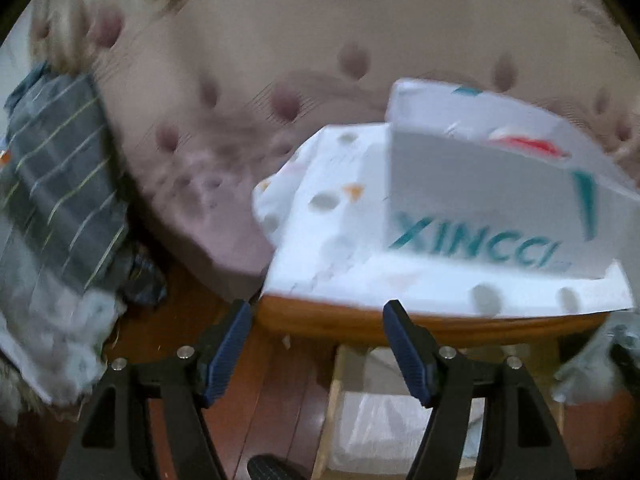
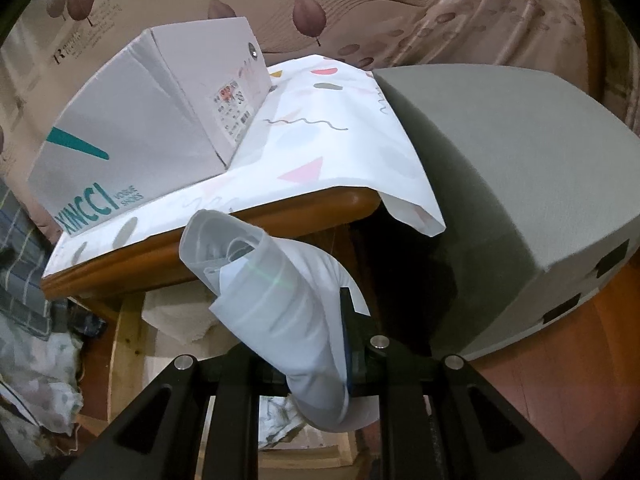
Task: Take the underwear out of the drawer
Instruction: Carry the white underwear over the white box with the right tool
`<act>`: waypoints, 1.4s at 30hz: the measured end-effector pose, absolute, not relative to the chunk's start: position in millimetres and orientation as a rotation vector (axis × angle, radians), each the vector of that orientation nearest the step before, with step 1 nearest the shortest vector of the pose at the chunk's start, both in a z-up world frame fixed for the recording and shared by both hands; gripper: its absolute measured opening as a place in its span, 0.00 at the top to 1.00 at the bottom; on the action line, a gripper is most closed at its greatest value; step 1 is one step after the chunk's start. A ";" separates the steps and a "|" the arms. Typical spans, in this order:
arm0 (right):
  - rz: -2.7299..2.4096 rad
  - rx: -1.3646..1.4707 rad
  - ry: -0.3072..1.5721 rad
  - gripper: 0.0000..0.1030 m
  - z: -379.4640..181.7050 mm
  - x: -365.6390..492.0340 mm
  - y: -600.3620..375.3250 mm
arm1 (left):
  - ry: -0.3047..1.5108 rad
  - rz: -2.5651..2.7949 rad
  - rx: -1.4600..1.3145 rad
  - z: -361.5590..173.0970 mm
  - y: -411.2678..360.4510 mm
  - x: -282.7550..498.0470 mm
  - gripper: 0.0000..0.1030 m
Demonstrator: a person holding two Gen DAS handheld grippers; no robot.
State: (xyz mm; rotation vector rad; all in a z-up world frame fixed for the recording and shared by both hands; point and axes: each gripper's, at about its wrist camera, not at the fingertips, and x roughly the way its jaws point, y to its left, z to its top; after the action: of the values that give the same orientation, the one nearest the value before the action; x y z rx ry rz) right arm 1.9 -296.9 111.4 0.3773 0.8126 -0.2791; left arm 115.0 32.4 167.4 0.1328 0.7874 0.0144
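white underwear (image 2: 280, 304) pinched in right tongs (image 2: 340, 344) — left tongs (image 1: 316, 344) agape

Tabletop (image 2: 280, 216): wooden, rounded edge.
Patterned cloth (image 2: 320, 136): spread over it, corner overhanging.
White shoebox (image 2: 152, 120): on the cloth.

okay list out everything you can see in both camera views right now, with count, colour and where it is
underwear: one, white, clamped in the right gripper, hanging below the table edge
shoebox: one, white with teal lettering, on the tabletop
patterned cloth: one, white with coloured shapes, covering the table, one corner drooping over
table: one, orange-brown wood, rim showing under the cloth
drawer: one, pale wood, open beneath the table, white fabric inside
grey case: one, grey, right of the table
striped fabric: one, dark grey with pale stripes, far left
leaf-print fabric: one, beige with mauve leaves, behind
left gripper: open, empty
right gripper: shut on underwear
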 end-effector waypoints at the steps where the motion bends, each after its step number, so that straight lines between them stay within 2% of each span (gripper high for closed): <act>1: -0.265 0.381 0.808 0.85 112.4 1.2 -296.1 | 0.792 0.038 0.117 160.2 36.0 116.0 0.32; 6: -0.234 0.377 0.816 0.85 116.5 1.5 -289.9 | 0.818 0.118 0.006 119.3 53.0 118.9 0.32; 10: -0.238 0.331 0.830 0.85 122.0 0.3 -281.0 | 0.866 0.148 0.050 93.7 61.3 124.5 0.32; 23: -0.192 0.254 0.833 0.85 170.1 -1.5 -253.7 | 0.961 0.283 -0.048 78.7 106.8 134.0 0.32; 35: -0.180 0.191 0.732 0.85 258.8 1.0 -244.3 | 0.987 0.389 -0.035 76.8 122.2 133.3 0.32; 42: -0.161 0.160 0.648 0.85 331.4 23.5 -240.5 | 1.008 0.398 -0.054 72.8 126.9 135.5 0.32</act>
State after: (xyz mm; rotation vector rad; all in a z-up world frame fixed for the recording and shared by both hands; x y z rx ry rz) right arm 23.5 -240.5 331.4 0.1597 0.6476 -0.1610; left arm 135.5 126.9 72.8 -0.0538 1.0084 0.3978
